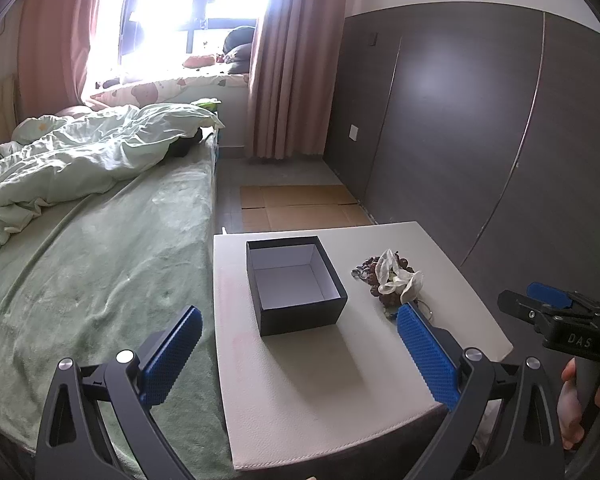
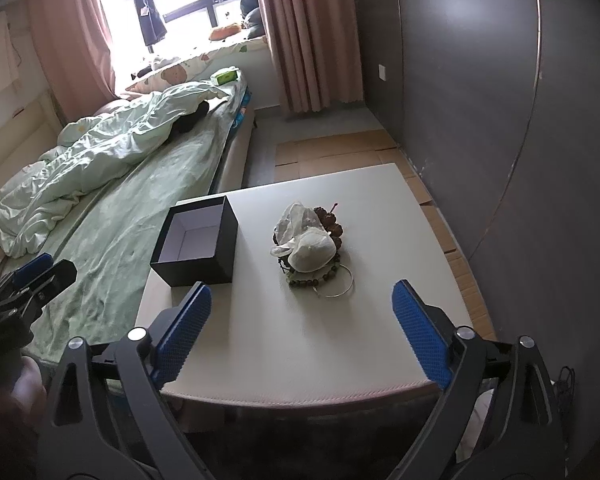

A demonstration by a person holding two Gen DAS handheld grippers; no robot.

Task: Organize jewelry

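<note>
A bed (image 2: 112, 200) with a rumpled green quilt ran along the left of the room, and beside it stood one white tabletop (image 2: 340, 340). On the tabletop sat one open black box (image 2: 198, 240) with a pale, empty interior, toward the bed side. To its right, well apart from it, lay a single heap of jewelry (image 2: 310, 250): dark beaded strands, a thin metal ring at the near edge, and a white gauzy pouch on top. How many separate bead strands were tangled there could not be told.

Two hand-held grippers were in play, both back at the near edge, neither touching anything. The right hand-held gripper (image 2: 302, 328) had its jaws spread wide and empty, and the heap lay straight ahead of it, nearly centred between the fingers. The left hand-held gripper (image 1: 298, 352), likewise wide and empty, faced the box, with the heap off to its right. The right one looked better placed for the first pick, the box then lying to its left.
</note>
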